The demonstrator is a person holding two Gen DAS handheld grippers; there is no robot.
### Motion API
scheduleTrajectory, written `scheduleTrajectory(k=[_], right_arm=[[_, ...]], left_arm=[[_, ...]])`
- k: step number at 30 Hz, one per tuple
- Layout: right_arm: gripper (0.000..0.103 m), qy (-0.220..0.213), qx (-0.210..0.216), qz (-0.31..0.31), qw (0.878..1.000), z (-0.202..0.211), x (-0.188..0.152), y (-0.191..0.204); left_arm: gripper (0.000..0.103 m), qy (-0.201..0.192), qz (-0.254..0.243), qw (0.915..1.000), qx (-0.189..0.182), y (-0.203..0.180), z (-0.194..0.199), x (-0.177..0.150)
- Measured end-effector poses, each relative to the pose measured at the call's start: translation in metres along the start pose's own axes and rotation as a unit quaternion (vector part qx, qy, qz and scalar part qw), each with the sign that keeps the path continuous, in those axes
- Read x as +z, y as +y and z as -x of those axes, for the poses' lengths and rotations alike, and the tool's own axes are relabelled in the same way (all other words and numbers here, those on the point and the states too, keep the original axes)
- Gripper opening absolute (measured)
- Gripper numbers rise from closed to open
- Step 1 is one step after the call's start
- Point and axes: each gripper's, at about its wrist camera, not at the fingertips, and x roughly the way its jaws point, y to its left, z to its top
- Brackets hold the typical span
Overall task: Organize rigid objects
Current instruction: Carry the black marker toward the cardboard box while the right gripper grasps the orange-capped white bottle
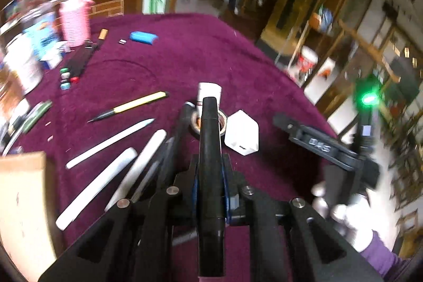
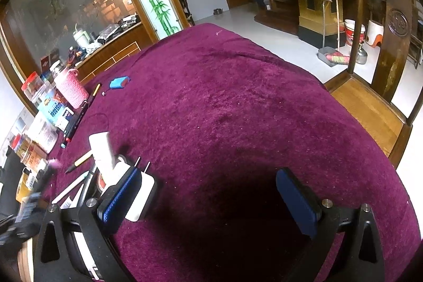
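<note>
The left gripper (image 1: pixel 210 149) tilts down over the worktop (image 1: pixel 185 52), its jaws clamped on a black marker (image 1: pixel 210 176) that runs lengthwise between them. Ahead of its tip lie a tape roll (image 1: pixel 195 122), a white tube (image 1: pixel 208 91) and a white charger (image 1: pixel 242 132). The right gripper (image 2: pixel 208 192) also tilts down, jaws wide and empty, its left pad beside the charger (image 2: pixel 142 197). Only the left view shows the sleeved hand (image 1: pixel 357 223) and the white sticks (image 1: pixel 105 184) near the worktop's near-left edge.
</note>
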Motion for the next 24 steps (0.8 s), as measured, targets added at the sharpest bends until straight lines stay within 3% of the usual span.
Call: scheduleTrajectory(k=[6, 11, 17, 20, 21, 24], right_arm=[[0.102, 0.014, 0.021, -0.003, 1.000, -0.004, 0.000, 0.000], [0.102, 0.029, 0.068, -0.003, 0.997, 0.009, 0.001, 0.010], [0.102, 0.045, 0.087, 0.072, 0.993, 0.007, 0.023, 0.069], [0.091, 0.065, 0.083, 0.089, 0.990, -0.013, 0.031, 0.091], [0.083, 0.074, 0.084, 0.092, 0.989, -0.019, 0.031, 0.097], [0.082, 0.110, 0.063, 0.098, 0.987, -0.044, 0.027, 0.112]], left_arm=[[0.014, -0.071, 0.061, 0.9956, 0.001, 0.041, 0.084, -0.037], [0.014, -0.096, 0.094, 0.9908, 0.019, 0.074, 0.132, -0.070], [0.014, -0.103, 0.123, 0.9861, 0.044, 0.111, 0.151, -0.100], [0.014, -0.102, 0.152, 0.9821, 0.044, 0.131, 0.152, -0.113], [0.014, -0.101, 0.161, 0.9808, 0.045, 0.136, 0.152, -0.117], [0.014, -0.101, 0.176, 0.9778, 0.053, 0.151, 0.156, -0.125]])
